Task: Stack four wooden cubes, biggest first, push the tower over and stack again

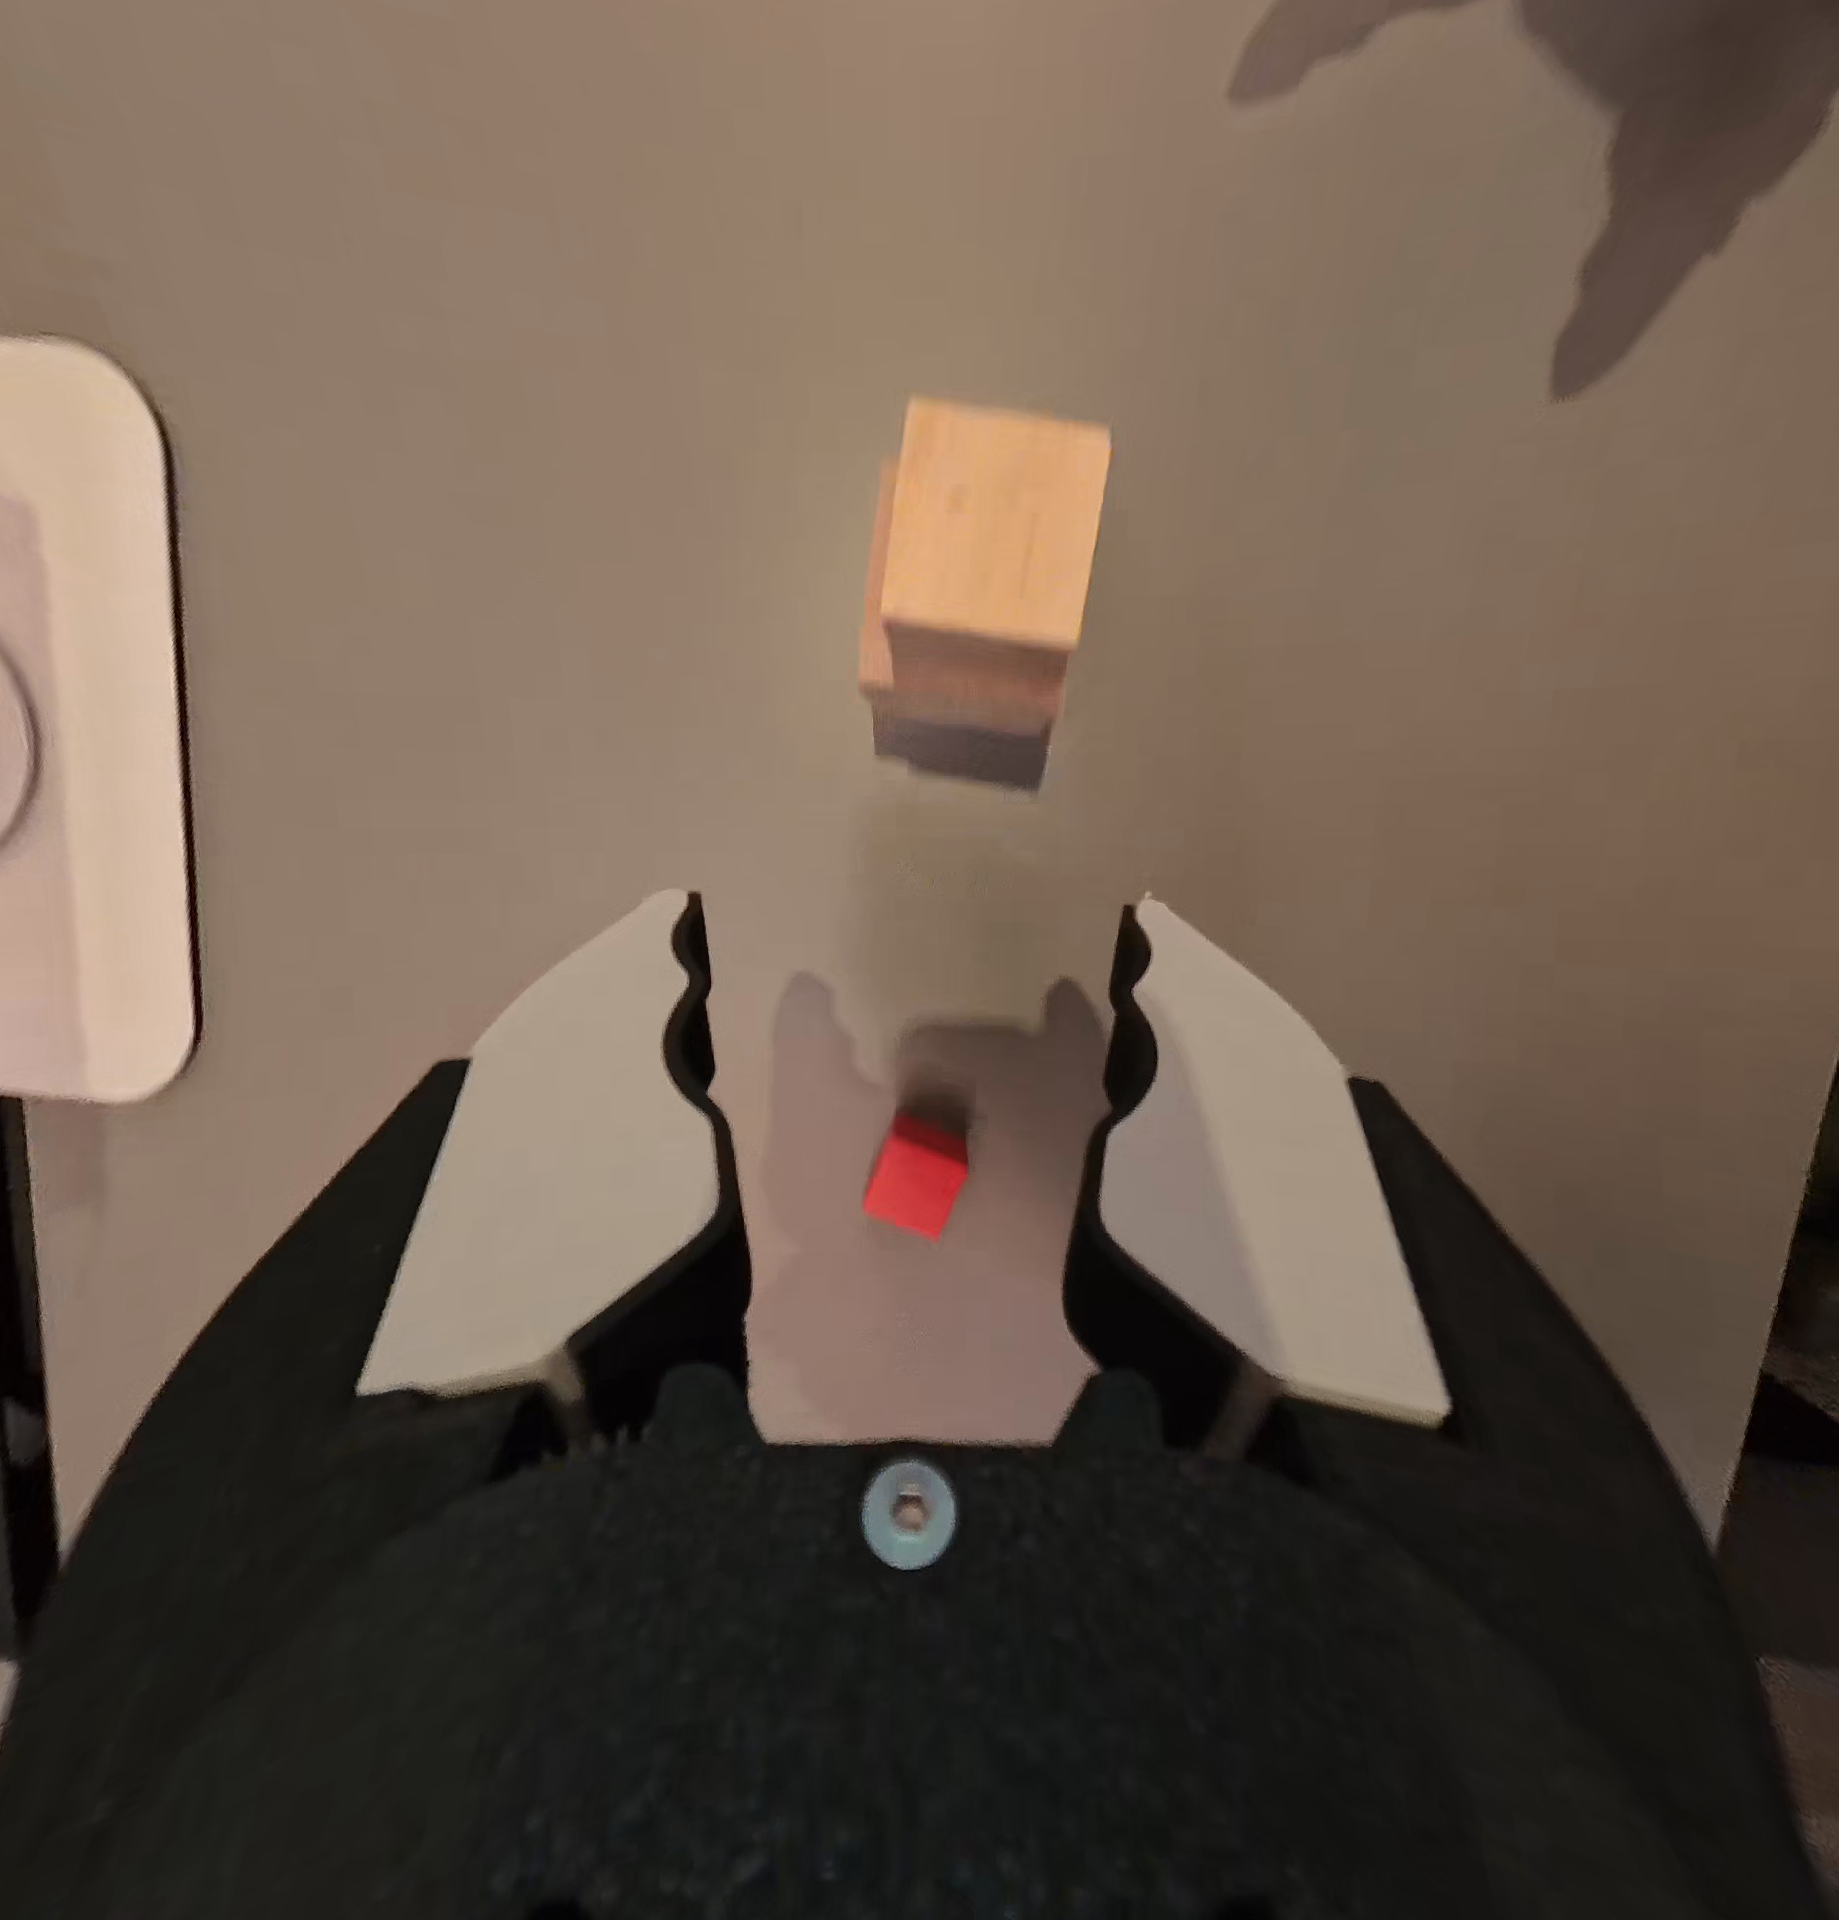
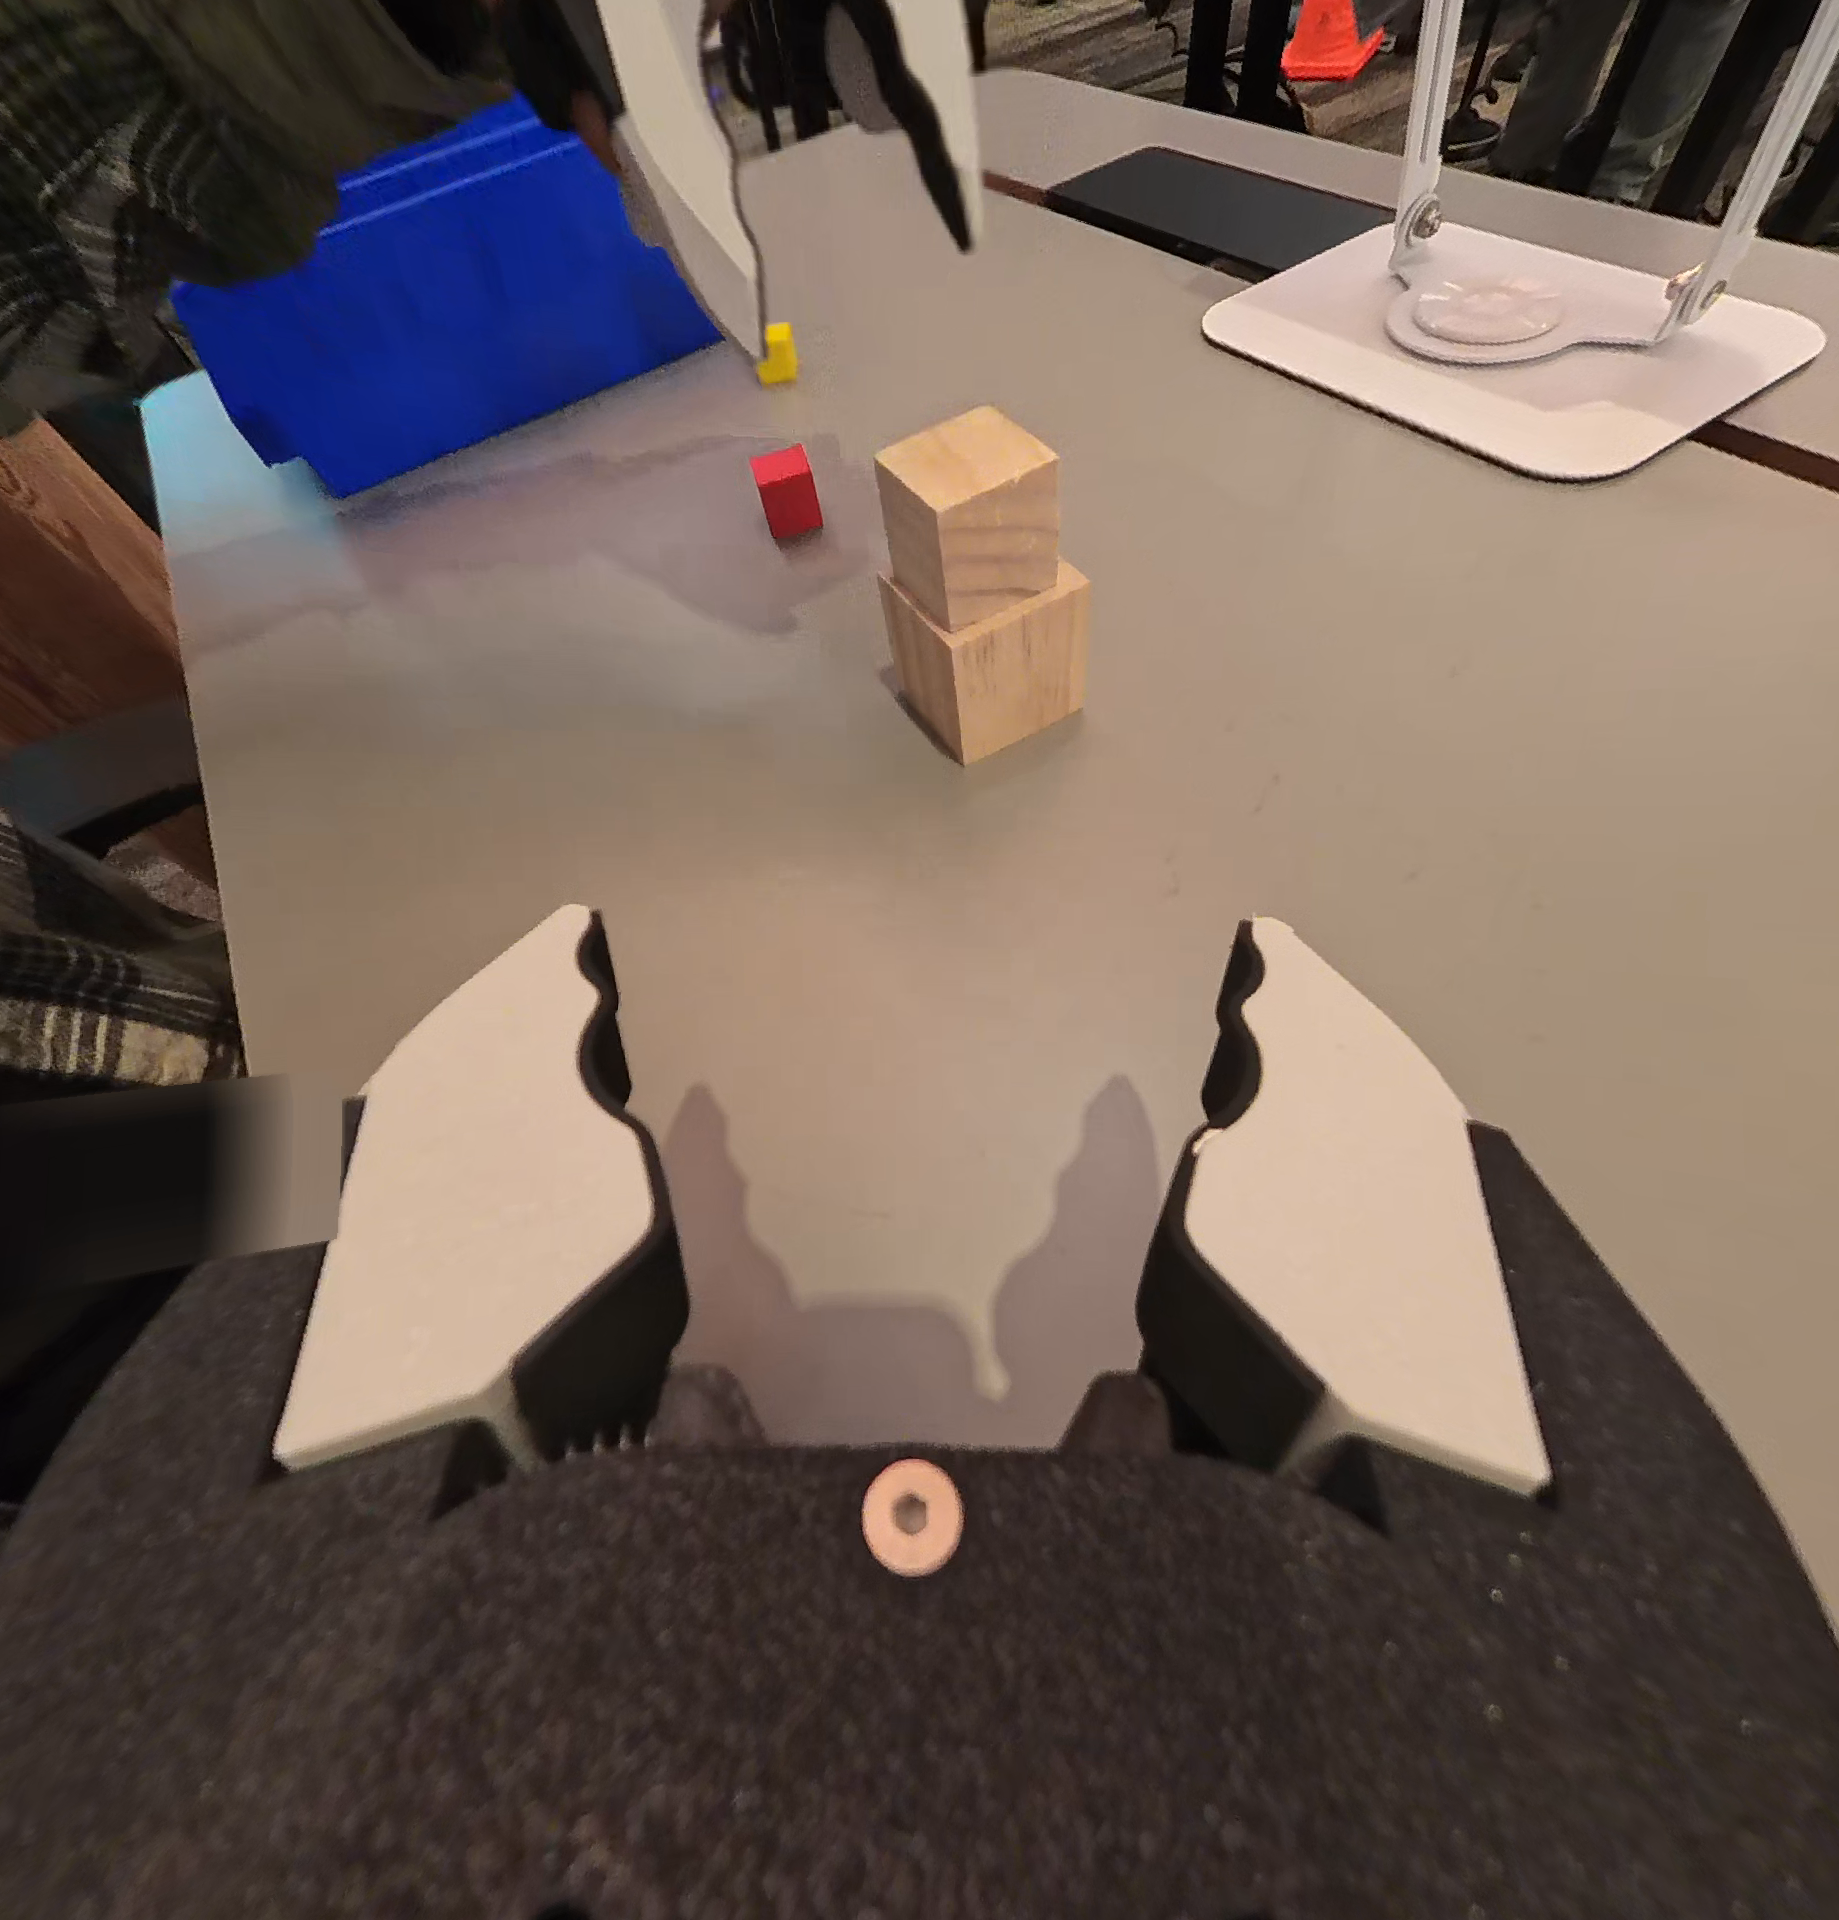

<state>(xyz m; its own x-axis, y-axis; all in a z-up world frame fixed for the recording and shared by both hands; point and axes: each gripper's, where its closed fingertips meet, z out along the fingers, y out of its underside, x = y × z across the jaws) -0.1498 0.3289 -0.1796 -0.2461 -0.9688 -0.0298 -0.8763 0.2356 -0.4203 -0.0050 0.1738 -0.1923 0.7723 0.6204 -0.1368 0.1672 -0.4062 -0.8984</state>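
So far two of the four cubes are stacked: the smaller natural-wood cube [image 2: 969, 511] sits on the biggest wooden cube [image 2: 1008, 670], turned a little off square with it, near the middle of the grey counter [image 2: 1414, 831]. Two remain loose: the red cube [image 2: 787, 490] just beside the stack, and the small yellow cube [image 2: 778, 353] farther off, near the blue bin [image 2: 458, 291]. Whether this is the first build or the rebuild cannot be told. By size the red cube looks next in line. The left gripper [image 1: 910, 1039] hangs above the counter looking nearly straight down, its jaws apart and holding nothing; the red cube [image 1: 915, 1184] lies on the counter below the gap between them, roughly centred, not touched. In the right wrist view one left finger [image 2: 707, 208] appears to reach down close to the yellow cube instead, though contact is unclear. The right gripper [image 2: 920, 1039] waits well back from the stack, jaws apart and empty, with a white stand base [image 2: 1517, 353] off to its right.
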